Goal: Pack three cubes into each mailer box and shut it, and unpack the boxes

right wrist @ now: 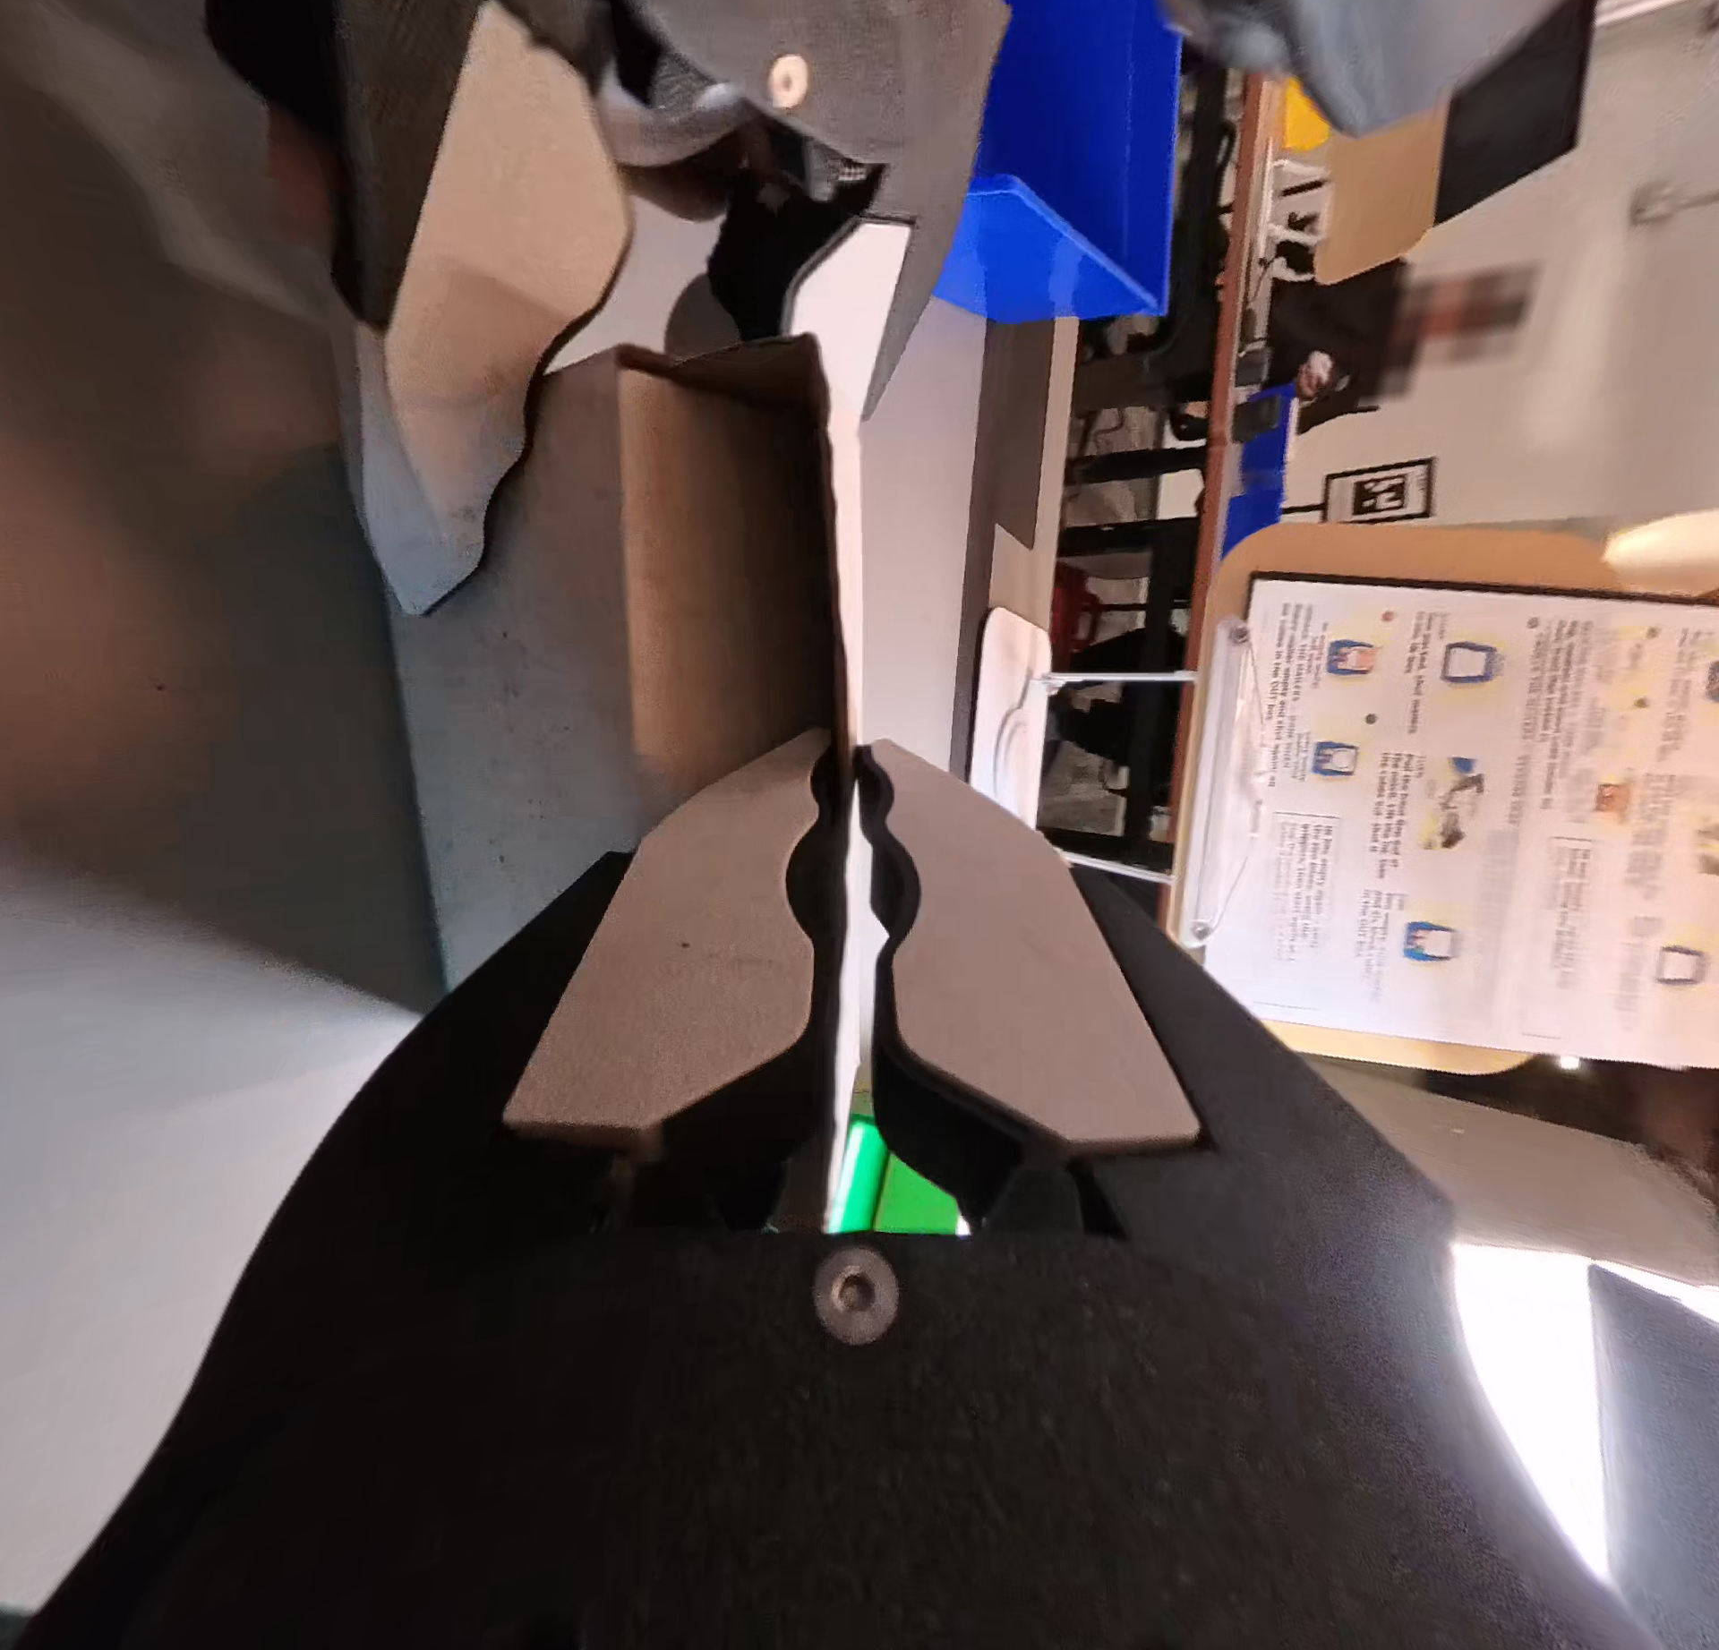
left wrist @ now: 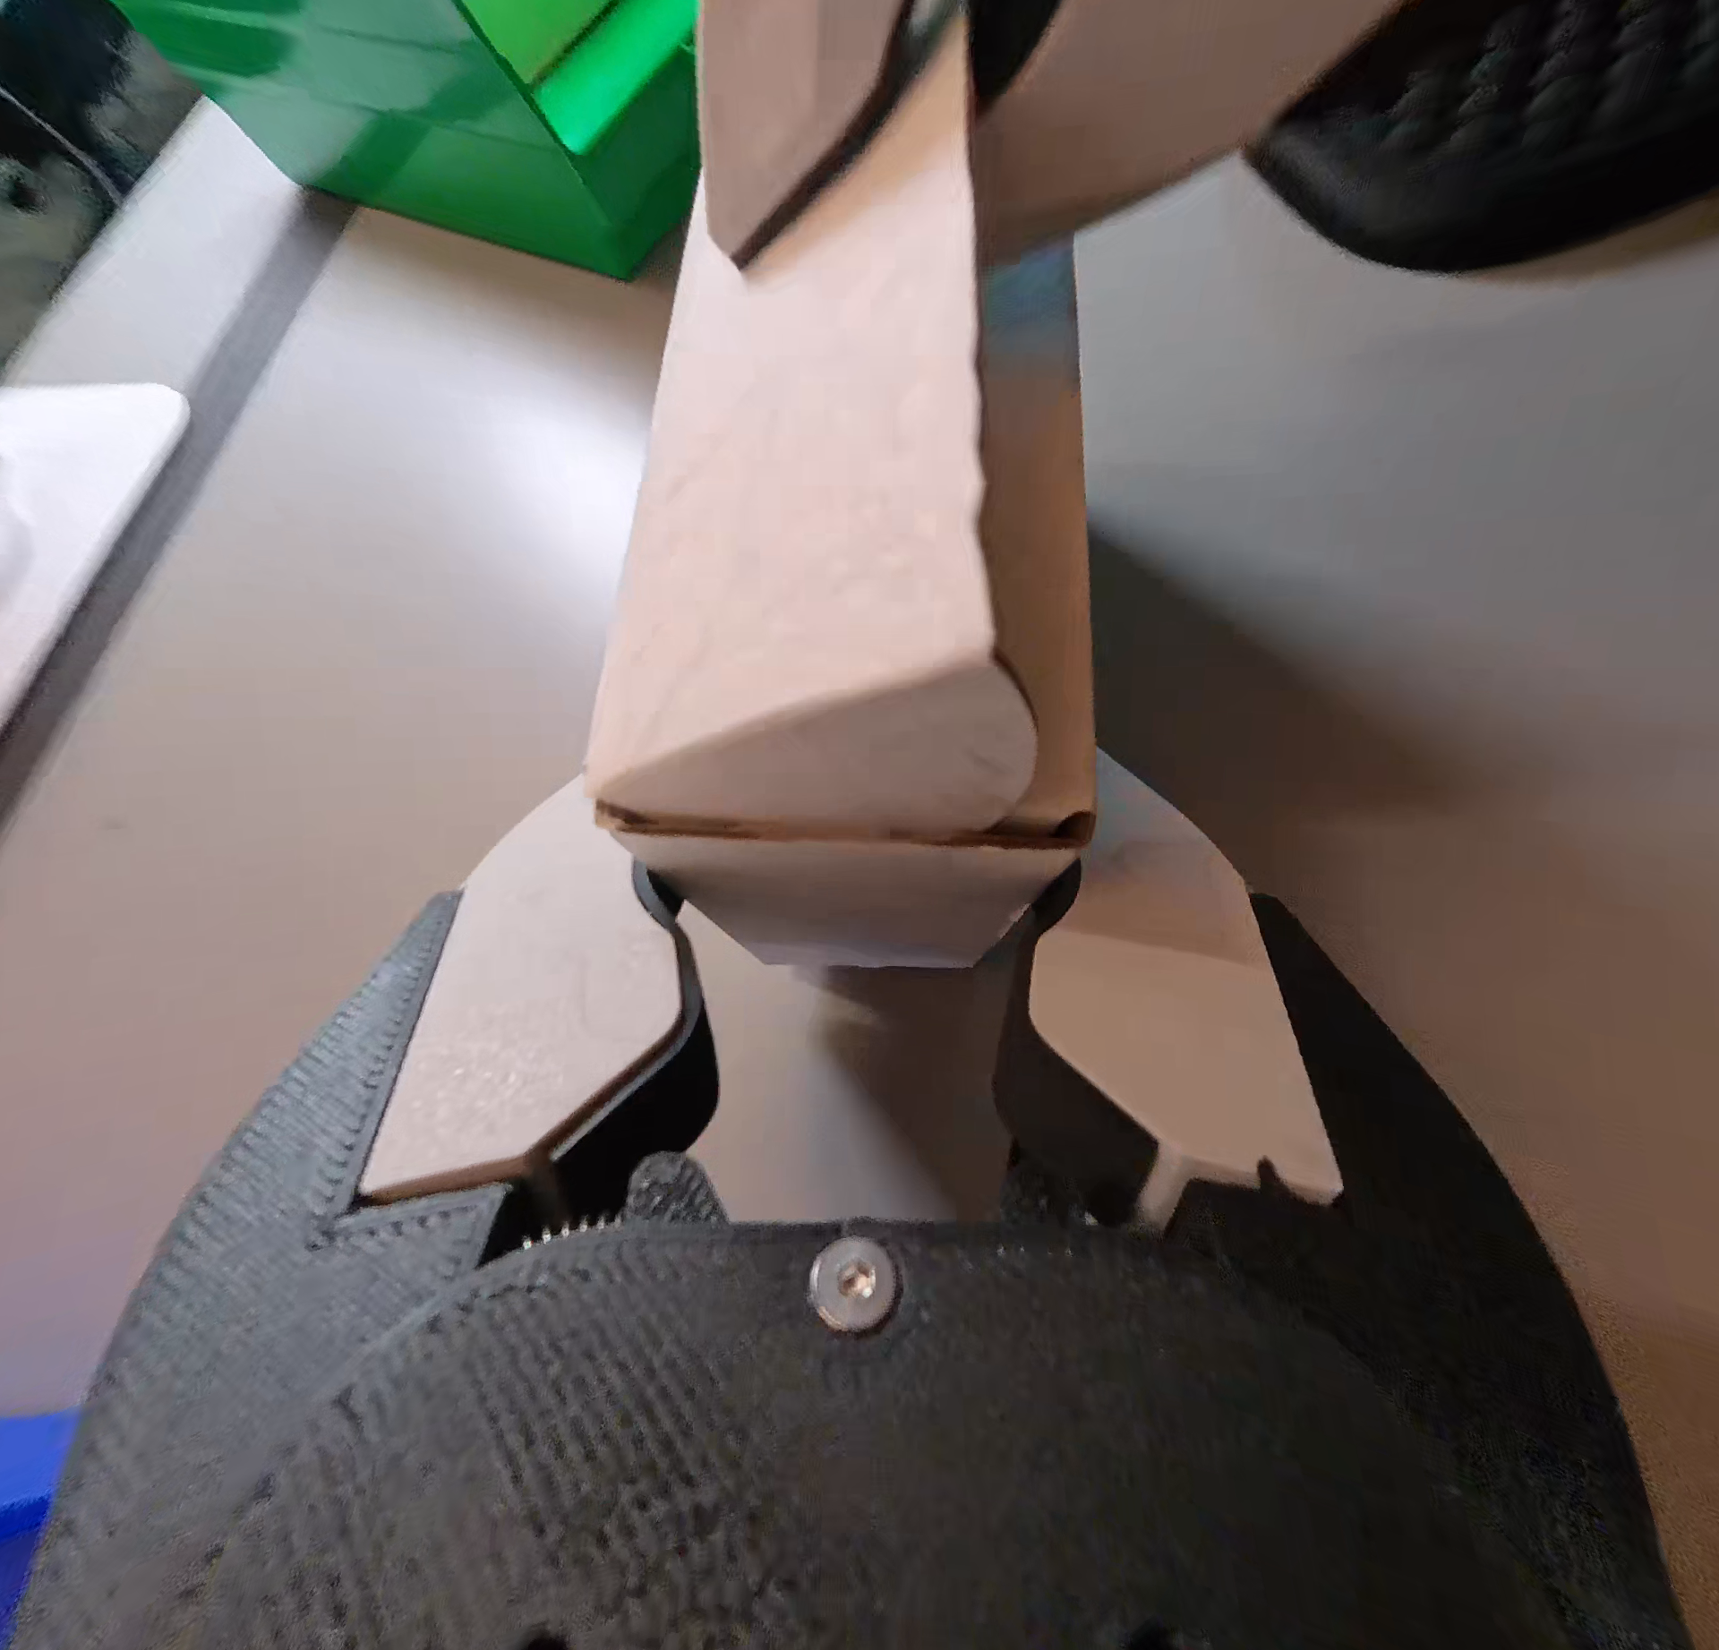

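A white mailer box (left wrist: 809, 536) with a brown cardboard inside (right wrist: 716, 564) is held in the air over the grey table (left wrist: 372, 675). My left gripper (left wrist: 856, 908) is shut on the near end flap of this box. My right gripper (right wrist: 851, 768) is shut on a thin white panel of the same box at its other end; it also shows as a black body in the left wrist view (left wrist: 1488, 117). The left gripper's fingers (right wrist: 484, 303) show at the top of the right wrist view. No cubes are in view.
An open green mailer box (left wrist: 419, 89) stands on the table at the far left. A white flat object (left wrist: 65, 508) lies at the left edge. A blue bin (right wrist: 1070, 164) and a printed sheet on a stand (right wrist: 1488, 815) are nearby.
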`<state>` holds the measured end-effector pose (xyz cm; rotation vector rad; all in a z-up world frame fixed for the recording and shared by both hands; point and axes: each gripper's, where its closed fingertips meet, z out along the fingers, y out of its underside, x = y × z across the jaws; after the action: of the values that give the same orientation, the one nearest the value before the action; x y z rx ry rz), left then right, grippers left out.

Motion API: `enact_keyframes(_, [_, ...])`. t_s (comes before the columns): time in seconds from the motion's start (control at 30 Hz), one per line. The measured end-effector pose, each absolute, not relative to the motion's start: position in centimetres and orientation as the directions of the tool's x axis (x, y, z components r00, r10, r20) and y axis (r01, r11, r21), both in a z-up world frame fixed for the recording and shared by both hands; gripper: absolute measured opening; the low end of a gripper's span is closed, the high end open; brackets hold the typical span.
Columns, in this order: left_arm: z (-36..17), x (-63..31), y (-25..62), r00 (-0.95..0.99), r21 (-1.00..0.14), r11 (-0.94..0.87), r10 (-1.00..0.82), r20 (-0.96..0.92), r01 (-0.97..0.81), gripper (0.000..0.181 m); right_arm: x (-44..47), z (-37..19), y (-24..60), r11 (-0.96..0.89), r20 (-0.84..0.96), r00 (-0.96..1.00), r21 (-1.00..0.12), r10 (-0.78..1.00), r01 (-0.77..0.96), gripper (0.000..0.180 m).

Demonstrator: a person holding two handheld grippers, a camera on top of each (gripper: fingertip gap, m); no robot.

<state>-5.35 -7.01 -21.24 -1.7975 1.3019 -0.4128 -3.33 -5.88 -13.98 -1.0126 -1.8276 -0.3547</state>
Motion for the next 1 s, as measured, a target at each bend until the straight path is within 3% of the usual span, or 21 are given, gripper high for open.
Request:
enact_keyframes(0.03, [-21.1, -5.5, -6.6, 0.399, -0.779, -0.047, -0.877, -0.268, -0.626, 0.074, -3.3, -13.6, -5.9, 0.599, 0.838, -0.171, -0.213, 0.519, 0.772, 0.002])
enact_keyframes(0.23, [-20.0, -6.2, -4.4, 0.414, -0.715, 0.143, -0.731, -0.543, -0.685, 0.075, -3.1, -12.1, -5.8, 0.508, 0.681, -0.183, -0.314, 0.709, 0.802, 0.002])
enact_keyframes(0.3, [-19.4, -7.1, -3.6, 0.471, -0.74, 0.132, -0.694, -0.544, -0.66, 0.077, -3.4, -11.1, -5.1, 0.49, 0.689, -0.137, -0.348, 0.712, 0.8, 0.002])
enact_keyframes(0.4, [-18.9, -8.7, -3.3, 0.565, -0.849, 0.008, -0.744, -0.358, -0.528, 0.081, -3.2, -9.8, -3.5, 0.498, 0.803, -0.068, -0.298, 0.592, 0.815, 0.001])
enact_keyframes(0.47, [-18.6, -8.9, -4.2, 0.564, -0.908, -0.116, -0.813, -0.146, -0.402, 0.092, -3.2, -10.0, -3.8, 0.492, 0.813, -0.024, -0.329, 0.582, 0.806, 0.001])
enact_keyframes(0.53, [-18.2, -8.6, -5.4, 0.517, -0.933, -0.21, -0.856, 0.03, -0.294, 0.094, -2.6, -11.0, -4.1, 0.485, 0.82, -0.025, -0.312, 0.571, 0.817, 0.001])
enact_keyframes(0.6, [-18.2, -8.2, -6.2, 0.493, -0.935, -0.234, -0.867, 0.077, -0.267, 0.094, -2.4, -12.1, -5.0, 0.48, 0.785, -0.025, -0.353, 0.619, 0.803, 0.002])
enact_keyframes(0.8, [-19.9, -6.5, -6.5, 0.533, -0.9, -0.286, -0.843, 0.073, -0.33, 0.085, -2.0, -13.4, -7.6, 0.419, 0.658, -0.057, -0.408, 0.751, 0.811, 0.002])
enact_keyframes(1.0, [-24.3, -7.0, -6.7, 0.481, -0.771, -0.167, -0.854, -0.199, -0.615, 0.076, -2.6, -13.3, -9.4, 0.384, 0.5, -0.104, -0.497, 0.859, 0.779, 0.002])
